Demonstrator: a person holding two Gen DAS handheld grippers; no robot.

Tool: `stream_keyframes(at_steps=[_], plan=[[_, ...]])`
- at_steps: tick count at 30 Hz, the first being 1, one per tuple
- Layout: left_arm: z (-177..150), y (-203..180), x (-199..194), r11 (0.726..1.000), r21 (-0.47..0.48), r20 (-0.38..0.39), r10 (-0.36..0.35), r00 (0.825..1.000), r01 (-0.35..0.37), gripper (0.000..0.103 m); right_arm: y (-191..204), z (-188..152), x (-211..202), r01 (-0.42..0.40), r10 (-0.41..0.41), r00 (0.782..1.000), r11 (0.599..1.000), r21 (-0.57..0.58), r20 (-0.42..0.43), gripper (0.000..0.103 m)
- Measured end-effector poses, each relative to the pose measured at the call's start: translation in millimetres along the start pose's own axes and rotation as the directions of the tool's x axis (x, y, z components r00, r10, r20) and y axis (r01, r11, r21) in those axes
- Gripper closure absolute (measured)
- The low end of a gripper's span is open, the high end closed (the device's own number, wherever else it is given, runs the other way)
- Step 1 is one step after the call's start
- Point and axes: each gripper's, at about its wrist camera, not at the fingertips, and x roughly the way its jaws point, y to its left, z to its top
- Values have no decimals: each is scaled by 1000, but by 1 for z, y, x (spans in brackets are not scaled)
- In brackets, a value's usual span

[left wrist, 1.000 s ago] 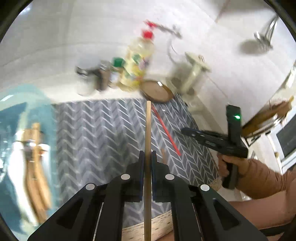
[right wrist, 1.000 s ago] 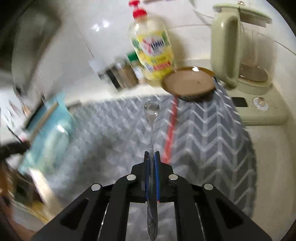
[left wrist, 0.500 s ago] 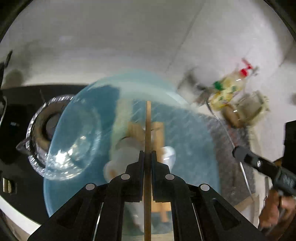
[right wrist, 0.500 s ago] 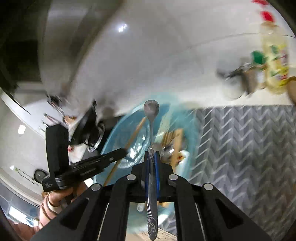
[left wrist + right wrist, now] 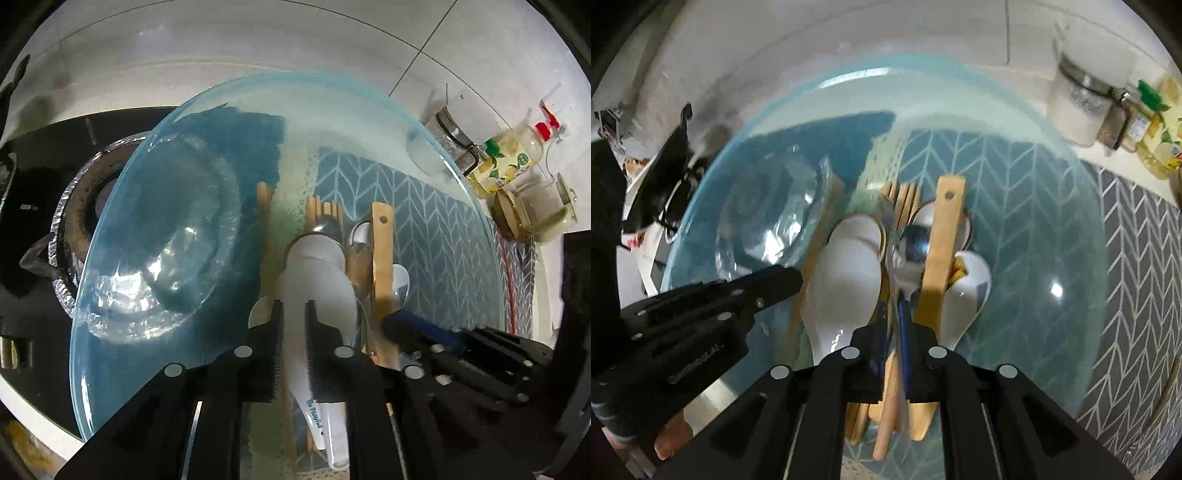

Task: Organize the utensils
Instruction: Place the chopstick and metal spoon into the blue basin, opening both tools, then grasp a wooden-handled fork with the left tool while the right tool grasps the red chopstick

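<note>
A large blue glass plate (image 5: 155, 155) (image 5: 1052, 332) holds a pile of utensils: white ceramic spoons (image 5: 317, 273) (image 5: 846, 288), a wooden spatula (image 5: 382, 254) (image 5: 942, 251), wooden chopsticks (image 5: 264, 221) (image 5: 905, 199) and a metal spoon (image 5: 910, 247). My left gripper (image 5: 294, 310) is open just above the white spoons, nothing between its jaws. My right gripper (image 5: 895, 332) is open over the pile; a blue-handled utensil (image 5: 904, 332) lies below its gap. Each gripper shows in the other view, the left gripper (image 5: 701, 306) and the right gripper (image 5: 461, 354).
A gas burner (image 5: 74, 206) on a black stove lies left under the plate's edge. A grey chevron mat (image 5: 1145, 258) lies right. Jars (image 5: 1078, 103), an oil bottle (image 5: 509, 158) and a glass kettle (image 5: 546, 210) stand by the tiled wall.
Both grippers swung left from the mat to the plate. The left let go of its wooden chopstick and the right let go of its metal spoon; both jaws opened.
</note>
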Motion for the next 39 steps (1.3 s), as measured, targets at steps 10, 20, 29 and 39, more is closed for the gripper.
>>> stream_keyframes(at_steps=[10, 20, 29, 39], plan=[[-25, -92, -119, 947, 319, 295, -133, 946, 34, 42, -82, -10, -175, -205, 217, 875, 976, -74, 432, 79], [-106, -262, -7, 814, 532, -30, -257, 966, 233, 37, -296, -81, -243, 16, -123, 794, 983, 181, 595, 34], [-144, -361, 110, 770, 628, -77, -82, 994, 112, 40, -392, -126, -176, 63, -171, 897, 962, 266, 407, 34], [-139, -365, 123, 832, 553, -28, -29, 999, 39, 96, -398, -119, -145, 85, -128, 913, 988, 126, 386, 43]])
